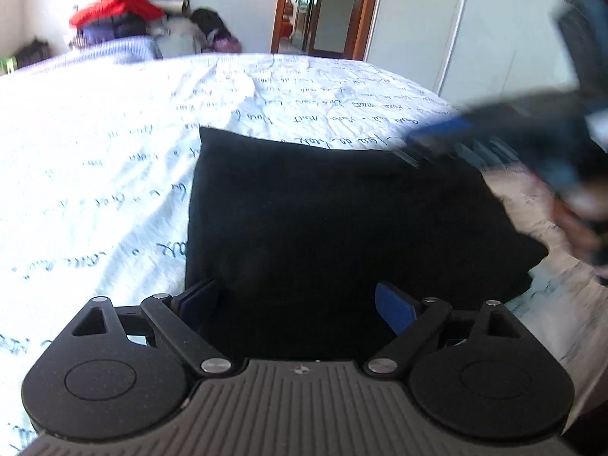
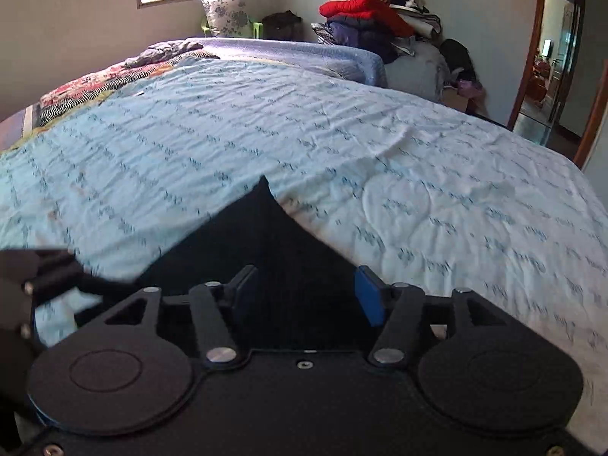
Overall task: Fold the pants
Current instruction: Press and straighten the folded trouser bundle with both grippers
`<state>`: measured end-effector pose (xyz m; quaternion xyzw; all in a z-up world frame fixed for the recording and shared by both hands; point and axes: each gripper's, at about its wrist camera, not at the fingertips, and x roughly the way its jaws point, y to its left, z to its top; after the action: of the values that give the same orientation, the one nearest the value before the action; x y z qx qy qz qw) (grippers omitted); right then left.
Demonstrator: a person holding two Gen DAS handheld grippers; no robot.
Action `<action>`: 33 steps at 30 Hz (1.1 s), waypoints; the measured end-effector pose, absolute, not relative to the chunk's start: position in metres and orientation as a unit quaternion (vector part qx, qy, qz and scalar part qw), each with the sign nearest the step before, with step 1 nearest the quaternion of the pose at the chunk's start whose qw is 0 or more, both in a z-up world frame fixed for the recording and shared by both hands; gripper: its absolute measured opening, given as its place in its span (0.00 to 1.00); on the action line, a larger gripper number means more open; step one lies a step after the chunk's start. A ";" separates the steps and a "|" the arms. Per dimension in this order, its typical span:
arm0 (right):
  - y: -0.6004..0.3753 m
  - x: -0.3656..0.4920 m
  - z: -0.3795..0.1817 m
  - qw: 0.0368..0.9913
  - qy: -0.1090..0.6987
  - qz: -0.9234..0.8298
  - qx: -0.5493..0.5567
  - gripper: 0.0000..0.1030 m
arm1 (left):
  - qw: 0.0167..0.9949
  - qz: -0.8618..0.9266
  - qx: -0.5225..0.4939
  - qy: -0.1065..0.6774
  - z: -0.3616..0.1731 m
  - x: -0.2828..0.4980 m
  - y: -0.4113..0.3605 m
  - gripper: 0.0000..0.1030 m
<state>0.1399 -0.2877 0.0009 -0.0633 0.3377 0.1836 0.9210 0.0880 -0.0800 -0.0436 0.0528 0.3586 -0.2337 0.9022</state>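
Observation:
The black pants (image 1: 342,228) lie folded into a compact rectangle on the white bed sheet (image 1: 114,152). My left gripper (image 1: 300,304) is open, its blue pads wide apart just above the near edge of the pants, holding nothing. My right gripper shows blurred in the left wrist view (image 1: 437,140), over the pants' far right corner. In the right wrist view the right gripper (image 2: 304,296) is open over the pants (image 2: 262,250), whose corner points away from it. The left gripper appears blurred at the left edge (image 2: 49,277).
The bed sheet (image 2: 418,174) with script print covers the bed. A pile of clothes with a red jacket (image 2: 364,7) stands against the far wall. A doorway (image 2: 551,57) is at the right. A patterned blanket (image 2: 95,79) lies at the bed's far left.

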 end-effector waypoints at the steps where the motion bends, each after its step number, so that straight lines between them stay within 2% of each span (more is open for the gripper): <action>1: -0.298 0.126 -0.004 0.922 0.344 0.169 -0.061 0.56 | 0.905 -0.231 0.053 0.353 -0.041 0.086 -0.080 0.88; 4: -0.319 0.095 -0.019 0.923 0.358 0.137 -0.044 0.56 | 0.905 -0.246 0.037 0.345 -0.036 0.082 -0.077 0.90; 6: -0.324 0.086 -0.034 0.923 0.362 0.124 -0.048 0.57 | 0.894 -0.253 0.032 0.369 -0.043 0.089 -0.080 0.94; 9: -0.324 0.072 -0.035 0.931 0.350 0.089 -0.054 0.57 | 0.903 -0.226 0.053 0.361 -0.044 0.085 -0.081 0.90; 12: -0.327 0.051 -0.025 0.944 0.316 0.081 -0.045 0.60 | 0.910 -0.232 0.033 0.343 -0.033 0.081 -0.074 0.92; 15: -0.329 0.045 -0.042 0.932 0.347 0.096 -0.036 0.60 | 0.897 -0.223 0.061 0.376 -0.041 0.087 -0.081 0.93; 17: -0.329 0.038 -0.046 0.936 0.339 0.085 -0.044 0.62 | 0.900 -0.217 0.062 0.372 -0.043 0.083 -0.081 0.92; 22: -0.363 0.029 -0.034 0.949 0.304 0.049 0.065 0.63 | 0.914 -0.213 0.050 0.341 -0.025 0.081 -0.076 0.93; 26: -0.371 0.030 -0.030 0.955 0.281 0.011 0.095 0.63 | 0.917 -0.201 0.046 0.341 -0.015 0.092 -0.081 0.94; 29: -0.358 0.034 -0.029 0.960 0.262 0.034 0.091 0.65 | 0.911 -0.194 0.060 0.359 -0.023 0.101 -0.092 0.94; 33: -0.335 0.044 -0.044 0.954 0.296 0.042 0.028 0.65 | 0.905 -0.173 0.062 0.384 -0.036 0.106 -0.098 0.94</action>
<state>0.0441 -0.3347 -0.0438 0.0281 0.2964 0.0417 0.9538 0.1059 -0.0977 -0.0361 0.0623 0.3835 -0.1731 0.9050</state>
